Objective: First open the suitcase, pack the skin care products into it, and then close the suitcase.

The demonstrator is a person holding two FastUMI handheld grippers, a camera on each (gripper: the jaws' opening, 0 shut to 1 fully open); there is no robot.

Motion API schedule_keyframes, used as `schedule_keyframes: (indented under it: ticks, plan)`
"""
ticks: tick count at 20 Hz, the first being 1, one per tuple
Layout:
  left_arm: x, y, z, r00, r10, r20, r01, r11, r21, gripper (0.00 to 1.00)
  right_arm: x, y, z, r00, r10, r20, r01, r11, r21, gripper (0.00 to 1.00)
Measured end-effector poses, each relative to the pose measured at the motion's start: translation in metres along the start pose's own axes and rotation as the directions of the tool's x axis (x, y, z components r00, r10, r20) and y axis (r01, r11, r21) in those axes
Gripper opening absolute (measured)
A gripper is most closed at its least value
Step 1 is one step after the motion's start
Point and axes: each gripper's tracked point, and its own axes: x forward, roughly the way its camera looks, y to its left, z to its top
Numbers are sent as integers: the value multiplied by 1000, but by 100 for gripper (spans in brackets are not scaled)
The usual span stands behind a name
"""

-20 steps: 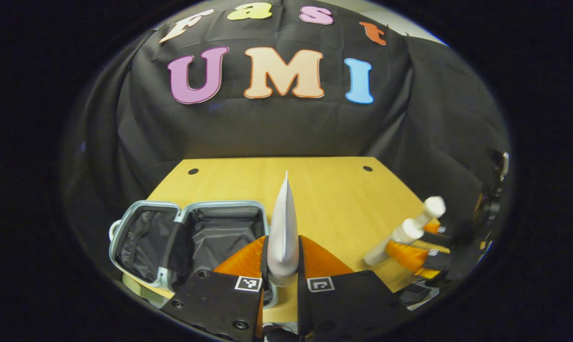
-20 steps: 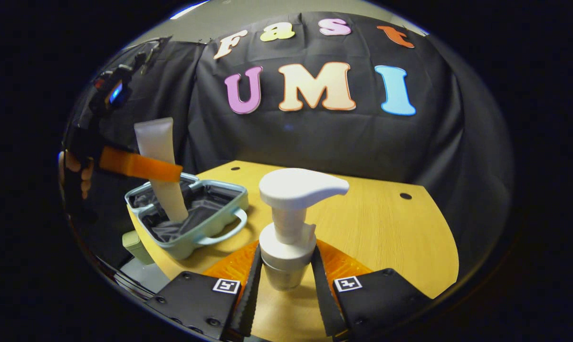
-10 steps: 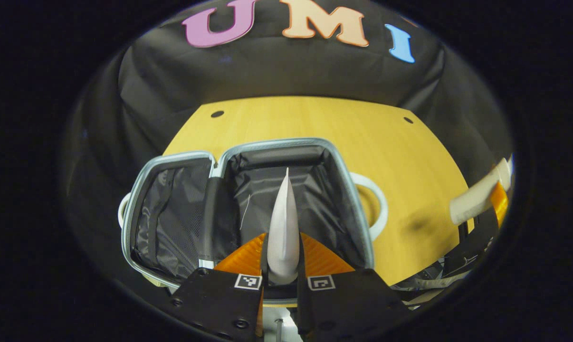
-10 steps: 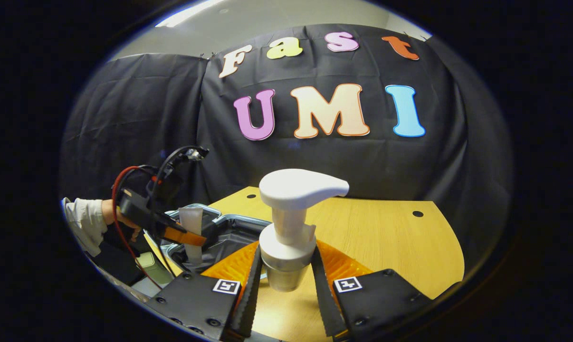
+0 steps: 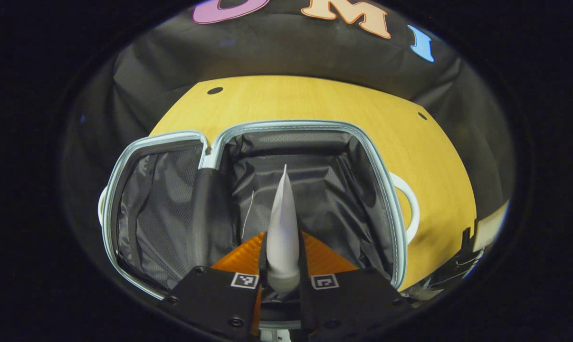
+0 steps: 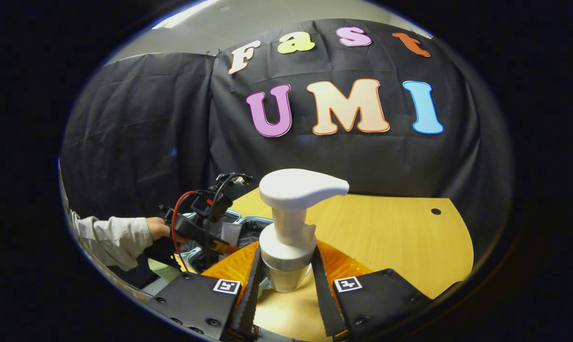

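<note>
The left tongs (image 5: 283, 266), clenched on the white tube (image 5: 281, 232), have been lowered over the open suitcase (image 5: 310, 128) at frame centre, so release seems near. The pump bottle (image 6: 293, 223) is gripped by the right tongs (image 6: 282, 280) above the counter (image 6: 391, 237).

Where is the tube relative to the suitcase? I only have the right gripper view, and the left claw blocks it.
Observer: The left claw clamps the tube above the suitcase half that carries the white handle.
Operator: Is the case fully open?
Observer: Yes, both halves lie side by side on the table, dark lining showing.
Operator: Room for my pump bottle there?
Observer: Probably: lining shows all around the tube in that half.
</note>
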Motion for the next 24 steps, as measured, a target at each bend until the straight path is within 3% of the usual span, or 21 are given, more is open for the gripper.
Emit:
schedule_keyframes:
  ticks: [1, 4, 6, 9, 17, 20, 24]
  plan:
    - [0, -1, 3, 1000, -14, 11, 14, 1000, 9, 31, 7, 6, -1, 1000, 11, -10, -11, 1000, 18, 57]
    - [-9, 2, 13, 997, -31, 76, 27, 999, 45, 90, 34, 25, -10, 997, 41, -59, -38, 998, 53, 57]
    - [-24, 4, 25, 988, -52, 146, 47, 998, 36, 85, 54, 38, -25, 991, 68, -114, -59, 995, 84, 57]
    - [-48, 30, 34, 973, -70, 218, 78, 997, -26, 85, 82, 59, -63, 971, 95, -221, -69, 990, 123, 57]
    - [-93, 153, 45, 927, 86, 364, -32, 988, -150, 87, 145, 75, -148, 893, -37, -448, 46, 999, 9, 57]
    - [-107, 203, 33, 918, 146, 367, -73, 976, -204, 87, 175, 69, -147, 892, -97, -442, 103, 995, -11, 58]
    - [-97, 262, 23, 915, 213, 343, -118, 953, -278, 88, 197, 58, -166, 853, -186, -488, 190, 981, -42, 60]
